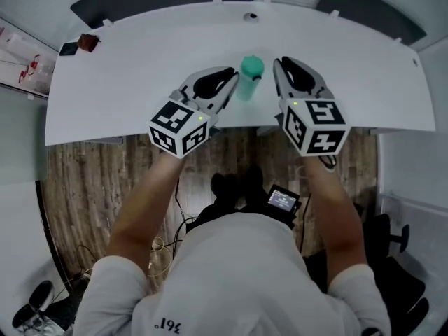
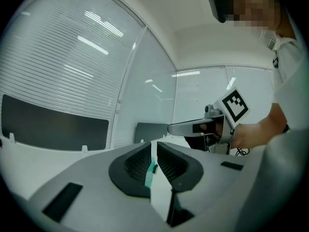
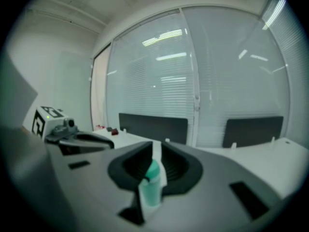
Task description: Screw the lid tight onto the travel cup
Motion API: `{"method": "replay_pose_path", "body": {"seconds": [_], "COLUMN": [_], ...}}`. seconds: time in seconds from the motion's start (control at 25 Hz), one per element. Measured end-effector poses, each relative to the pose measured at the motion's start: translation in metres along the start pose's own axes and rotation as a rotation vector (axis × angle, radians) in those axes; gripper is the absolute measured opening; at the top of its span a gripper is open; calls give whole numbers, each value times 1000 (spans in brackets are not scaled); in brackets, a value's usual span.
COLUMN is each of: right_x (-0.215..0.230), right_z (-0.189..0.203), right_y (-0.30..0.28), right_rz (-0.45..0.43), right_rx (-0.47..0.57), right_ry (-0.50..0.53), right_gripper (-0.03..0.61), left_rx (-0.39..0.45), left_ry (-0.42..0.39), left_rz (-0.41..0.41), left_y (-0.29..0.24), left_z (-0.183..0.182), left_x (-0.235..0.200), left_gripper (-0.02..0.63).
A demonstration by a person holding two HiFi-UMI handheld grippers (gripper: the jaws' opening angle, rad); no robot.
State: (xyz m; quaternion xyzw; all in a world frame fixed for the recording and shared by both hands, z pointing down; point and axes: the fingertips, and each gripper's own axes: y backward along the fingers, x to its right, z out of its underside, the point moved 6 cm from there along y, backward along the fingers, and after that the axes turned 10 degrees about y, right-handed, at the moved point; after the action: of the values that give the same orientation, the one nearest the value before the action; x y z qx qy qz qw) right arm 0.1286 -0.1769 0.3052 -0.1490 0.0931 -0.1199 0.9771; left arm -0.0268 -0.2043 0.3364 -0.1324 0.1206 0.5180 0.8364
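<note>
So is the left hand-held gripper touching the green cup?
Cannot tell. The head view puts the left hand-held gripper right against the green cup, no clear gap, no clear contact; its own view shows just a green sliver.

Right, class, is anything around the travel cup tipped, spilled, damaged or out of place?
Nothing stands out. The green travel cup stands upright on the white table, no spill visible; the left gripper and right gripper flank it, neither gripping it.
</note>
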Motion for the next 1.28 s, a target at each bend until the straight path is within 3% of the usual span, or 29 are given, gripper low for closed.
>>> {"method": "replay_pose_path", "body": {"seconds": [0.32, 0.68, 1.28], "right_x": [-14, -34, -48], "right_z": [-7, 10, 29], "right_y": [49, 85, 113], "right_rz": [-17, 10, 26], "right_rx": [49, 31, 22], "right_ry": [4, -16, -108], "right_gripper": [41, 29, 21], "left_rx": [71, 69, 61], "left_ry": [64, 143, 168], "left_rz": [50, 59, 54], "left_y": [45, 85, 131], "left_z": [-14, 1, 12], "left_x": [37, 57, 77], "left_gripper": [55, 54, 49]}}
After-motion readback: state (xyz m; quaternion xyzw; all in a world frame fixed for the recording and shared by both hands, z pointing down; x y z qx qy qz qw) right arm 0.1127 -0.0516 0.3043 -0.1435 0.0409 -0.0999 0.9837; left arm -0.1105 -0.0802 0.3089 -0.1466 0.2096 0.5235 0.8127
